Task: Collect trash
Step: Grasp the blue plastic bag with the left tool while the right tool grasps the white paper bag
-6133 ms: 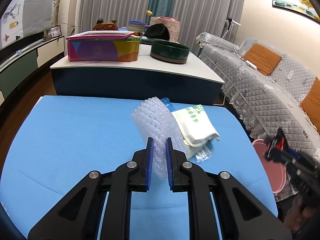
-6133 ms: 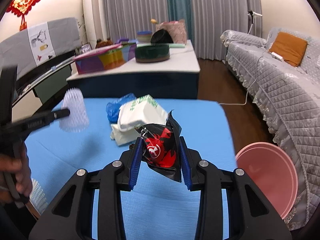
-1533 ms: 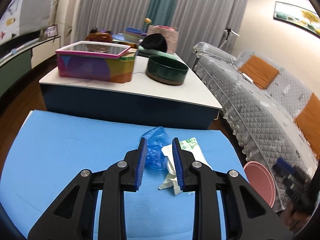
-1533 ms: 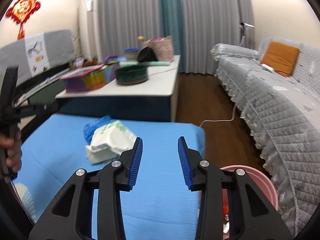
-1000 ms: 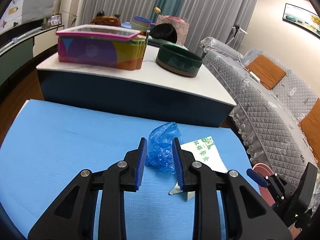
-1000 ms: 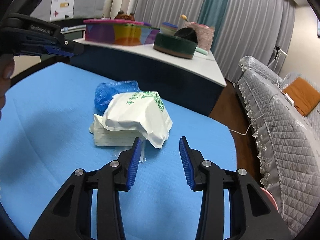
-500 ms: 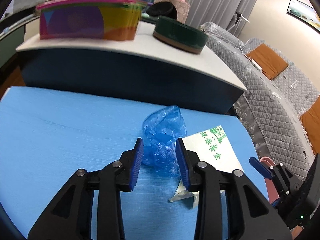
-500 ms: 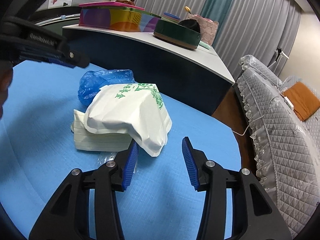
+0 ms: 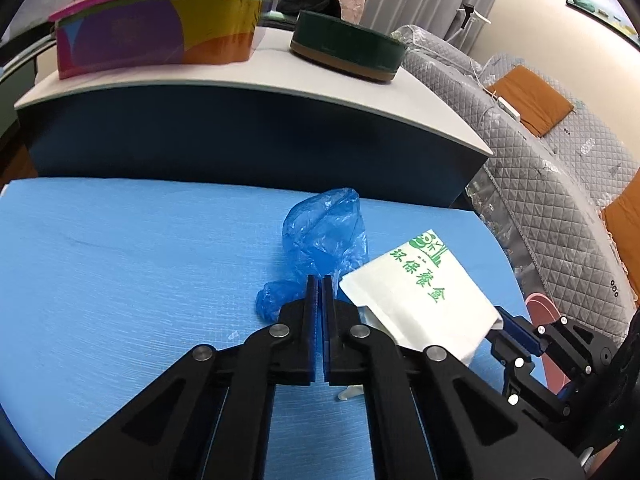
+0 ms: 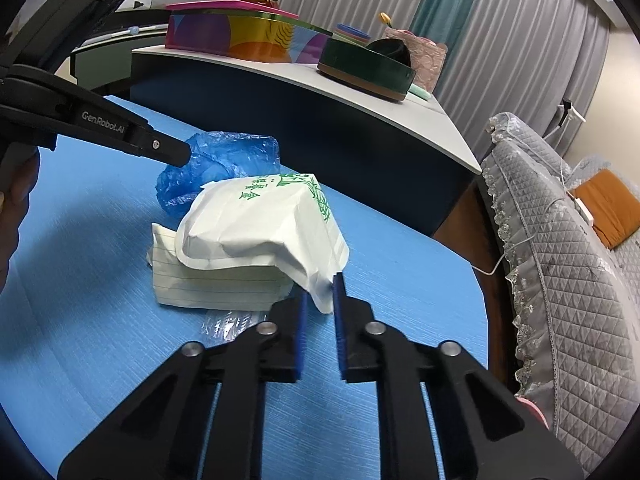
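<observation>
The left tongs (image 9: 319, 280) are pressed nearly together on a thin fold of the blue plastic bag (image 9: 326, 236), which lies crumpled on the blue table (image 9: 120, 260). Just to its right lies the white paper bag (image 9: 420, 300) printed with green characters; the right tongs (image 9: 508, 326) reach its near corner from the right edge. Behind stands a white-topped counter (image 9: 360, 100) with a colourful box (image 9: 152, 36) and a dark green round tin (image 9: 348, 52).

In the right wrist view, the right tongs (image 10: 319, 284) pinch the white paper bag's lower corner. That bag rests on a folded lined sheet (image 10: 208, 280), with clear plastic film (image 10: 228, 322) in front. The left tongs grip the blue bag beyond. A pink bin rim (image 10: 532, 410) shows at lower right, beside the quilted sofa (image 10: 568, 280).
</observation>
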Motion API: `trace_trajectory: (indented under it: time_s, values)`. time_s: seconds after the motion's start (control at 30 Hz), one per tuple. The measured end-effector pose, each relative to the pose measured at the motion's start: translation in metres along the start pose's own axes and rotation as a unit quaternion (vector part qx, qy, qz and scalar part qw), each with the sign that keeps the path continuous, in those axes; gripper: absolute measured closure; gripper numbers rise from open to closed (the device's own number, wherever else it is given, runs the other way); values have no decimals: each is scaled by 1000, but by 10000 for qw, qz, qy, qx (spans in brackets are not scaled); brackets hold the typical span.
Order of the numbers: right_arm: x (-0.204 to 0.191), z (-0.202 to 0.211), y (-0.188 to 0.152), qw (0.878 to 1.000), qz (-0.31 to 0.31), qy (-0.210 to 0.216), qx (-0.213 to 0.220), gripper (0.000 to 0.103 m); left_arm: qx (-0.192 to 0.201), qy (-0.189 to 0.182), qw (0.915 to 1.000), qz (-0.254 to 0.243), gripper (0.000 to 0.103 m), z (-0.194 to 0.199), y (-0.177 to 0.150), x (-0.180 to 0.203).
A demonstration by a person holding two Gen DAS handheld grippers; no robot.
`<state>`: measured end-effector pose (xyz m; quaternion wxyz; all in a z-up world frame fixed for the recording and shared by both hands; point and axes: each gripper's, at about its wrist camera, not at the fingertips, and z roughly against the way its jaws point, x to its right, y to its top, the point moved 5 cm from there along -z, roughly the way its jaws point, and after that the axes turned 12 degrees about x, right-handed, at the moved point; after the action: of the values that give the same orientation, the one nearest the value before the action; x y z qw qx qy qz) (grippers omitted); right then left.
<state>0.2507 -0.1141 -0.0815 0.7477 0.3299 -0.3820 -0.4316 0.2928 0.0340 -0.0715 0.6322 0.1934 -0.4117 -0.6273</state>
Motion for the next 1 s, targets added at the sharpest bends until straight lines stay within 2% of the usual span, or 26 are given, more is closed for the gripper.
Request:
trace_trajectory:
  time_s: [0.23,0.6,1.0]
  values:
    - [15,14,7,9994,-259,-168,130,101,205,61,9998,-38,103,17,8,-3]
    - [34,44,16,9970,-546,-466,281,101,518,150,9985,-124,103,53,18,-8]
    - [54,86,20,9924,-1039,-537,381,101,825,152,9959,-334,103,95,12,5]
